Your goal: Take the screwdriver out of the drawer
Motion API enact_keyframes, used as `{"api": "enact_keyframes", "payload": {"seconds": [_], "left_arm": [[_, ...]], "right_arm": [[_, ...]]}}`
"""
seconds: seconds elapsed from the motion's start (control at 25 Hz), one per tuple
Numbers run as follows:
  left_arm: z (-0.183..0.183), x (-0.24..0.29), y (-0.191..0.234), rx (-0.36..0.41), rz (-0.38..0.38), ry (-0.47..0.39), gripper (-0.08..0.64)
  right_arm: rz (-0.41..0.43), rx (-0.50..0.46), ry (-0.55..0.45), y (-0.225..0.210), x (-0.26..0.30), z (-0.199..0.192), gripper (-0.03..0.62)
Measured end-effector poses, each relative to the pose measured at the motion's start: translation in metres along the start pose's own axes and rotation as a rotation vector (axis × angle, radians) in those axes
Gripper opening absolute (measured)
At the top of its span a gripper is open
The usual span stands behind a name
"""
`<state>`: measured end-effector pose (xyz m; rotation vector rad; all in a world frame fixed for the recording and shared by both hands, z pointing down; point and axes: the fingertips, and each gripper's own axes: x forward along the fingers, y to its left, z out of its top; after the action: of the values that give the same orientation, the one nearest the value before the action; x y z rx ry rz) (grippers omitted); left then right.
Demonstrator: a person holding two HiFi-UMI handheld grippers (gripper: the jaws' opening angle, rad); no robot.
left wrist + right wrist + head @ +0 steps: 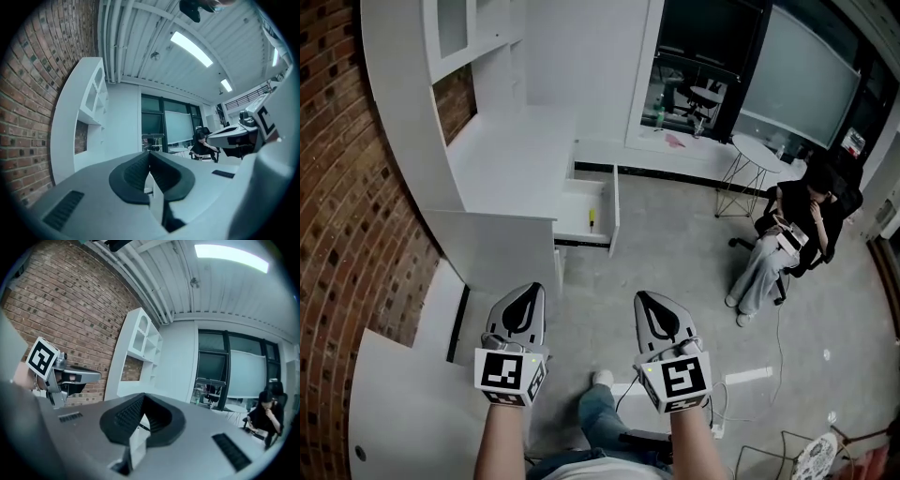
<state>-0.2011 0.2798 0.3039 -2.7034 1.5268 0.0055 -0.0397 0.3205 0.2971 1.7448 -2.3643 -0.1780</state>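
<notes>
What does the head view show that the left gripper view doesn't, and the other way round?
Head view only: the open drawer with the screwdriver lying in it, and the floor. Left gripper view only: the ceiling lights. Both: the brick wall, the white shelf unit, the seated person, the left gripper and the right gripper, each shut and empty.

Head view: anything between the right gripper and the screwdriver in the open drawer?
Head view shows only bare grey floor between right gripper and drawer, then the drawer's white wall before the screwdriver.
</notes>
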Motion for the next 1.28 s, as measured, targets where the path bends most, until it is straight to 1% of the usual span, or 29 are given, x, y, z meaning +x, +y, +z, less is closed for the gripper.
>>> {"api": "enact_keyframes", "payload": {"seconds": [0.12, 0.28, 0.36, 0.6, 0.72, 0.92, 1.08, 1.28], "left_arm": [[-0.001, 0.054, 0.006, -0.008, -0.014, 0.002, 0.012], [0.001, 0.128, 0.019, -0.019, 0.004, 0.004, 0.012], [-0.001, 0.163, 0.023, -0.016, -0.002, 0.01, 0.012], [-0.015, 0.252, 0.034, -0.025, -0.013, 0.044, 0.012], [-0.022, 0.285, 0.036, -0.041, -0.03, 0.05, 0.012], [-0.042, 0.334, 0.045, -0.064, -0.063, 0.078, 0.012], [-0.06, 0.384, 0.057, -0.087, -0.084, 0.1, 0.012], [-0.083, 0.443, 0.077, -0.118, -0.084, 0.136, 0.012]], "right_arm": [[0.011, 0.011, 0.002, -0.035, 0.044, -0.006, 0.009], [0.012, 0.026, 0.002, -0.087, 0.103, -0.01, 0.009], [0.007, 0.039, -0.002, -0.112, 0.13, -0.012, 0.009], [-0.006, 0.045, 0.031, -0.169, 0.191, -0.027, 0.009], [-0.013, 0.047, 0.05, -0.189, 0.213, -0.034, 0.009], [-0.027, 0.052, 0.089, -0.207, 0.251, -0.052, 0.01], [-0.035, 0.049, 0.121, -0.224, 0.295, -0.064, 0.009], [-0.045, 0.046, 0.162, -0.244, 0.353, -0.075, 0.01]]}}
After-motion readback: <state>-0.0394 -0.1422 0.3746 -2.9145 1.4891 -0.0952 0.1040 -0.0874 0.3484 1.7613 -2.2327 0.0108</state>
